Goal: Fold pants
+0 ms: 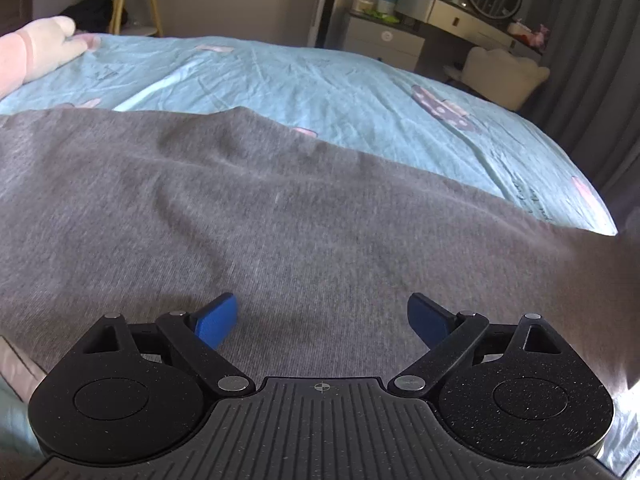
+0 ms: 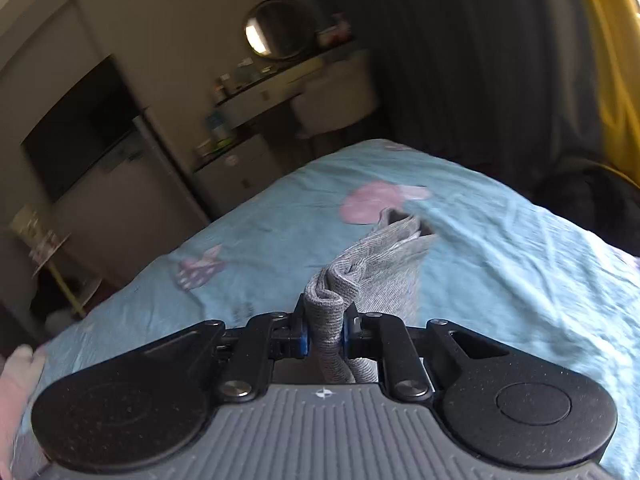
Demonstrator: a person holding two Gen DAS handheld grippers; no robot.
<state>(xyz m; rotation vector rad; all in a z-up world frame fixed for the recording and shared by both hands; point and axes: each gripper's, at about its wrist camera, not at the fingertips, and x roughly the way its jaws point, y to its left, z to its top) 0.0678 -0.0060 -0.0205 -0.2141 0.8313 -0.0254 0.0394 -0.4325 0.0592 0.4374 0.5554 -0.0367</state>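
While bunched grey knit of the pants (image 2: 340, 292) sits clamped in right gripper (image 2: 323, 336), jaws nearly together with blue pads pressing the fabric from both sides, lifted clear of the bed (image 2: 500, 264); loose end trails forward, hanging above the blue printed sheet. Rest of the pants (image 1: 248, 216) spread wide over the near edge of the bed, mostly flat, a few soft ridges and a crease line across the middle. Left gripper (image 1: 322, 320) hovering just above that spread, jaws wide apart, nothing between the blue pads, not pinching cloth.

Judged early: one end picked up for the first fold, not yet laid over; no tidy folded stack visible anywhere. Left: carry the end across, flatten, fold again.

Hard to tell which part is gripped, cuff or waistband. Right view motion-blurred. Pants cut off at both side edges of left view, so full layout unknown. Pale gloved hand (image 1: 48, 46) resting on far left corner of bed, owner out of frame.
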